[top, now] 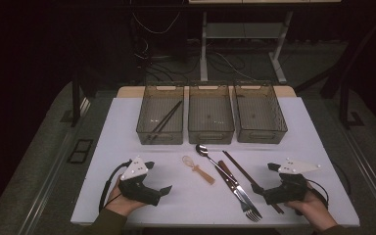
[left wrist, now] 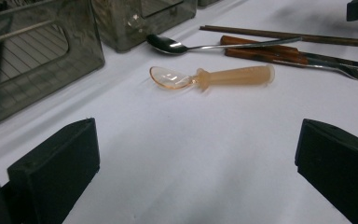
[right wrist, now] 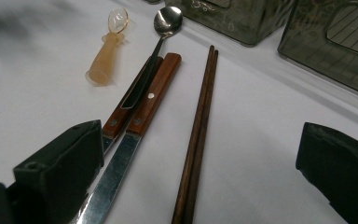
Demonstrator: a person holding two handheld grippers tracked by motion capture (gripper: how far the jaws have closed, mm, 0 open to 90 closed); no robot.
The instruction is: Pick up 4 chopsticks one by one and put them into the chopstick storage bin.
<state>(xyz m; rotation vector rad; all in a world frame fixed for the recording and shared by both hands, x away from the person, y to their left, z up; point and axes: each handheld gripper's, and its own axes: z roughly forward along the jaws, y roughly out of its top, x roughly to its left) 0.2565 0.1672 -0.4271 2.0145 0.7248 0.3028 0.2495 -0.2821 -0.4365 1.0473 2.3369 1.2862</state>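
Note:
My left gripper (top: 164, 191) (left wrist: 198, 154) rests low over the white table at front left, open, with only bare surface between its jaws. Ahead of it lies a small peach plastic spoon (top: 199, 169) (left wrist: 214, 77) (right wrist: 105, 58). A metal spoon (top: 203, 149) (left wrist: 168, 44) (right wrist: 168, 21), a wooden-handled knife and fork (top: 237, 186) (left wrist: 270, 53) (right wrist: 154, 93) and a pair of dark chopsticks (top: 240, 169) (left wrist: 284, 35) (right wrist: 200, 126) lie side by side right of centre. My right gripper (top: 267, 195) (right wrist: 200, 149) is open at front right, its jaws standing either side of the chopsticks and the knife blade without touching them.
Three grey see-through bins stand in a row at the back: left bin (top: 159, 137) (left wrist: 37, 70) with another pair of dark chopsticks (top: 166, 120) inside, middle bin (top: 210, 134), right bin (top: 262, 136). The table's front edge (top: 215, 224) runs close behind both hands.

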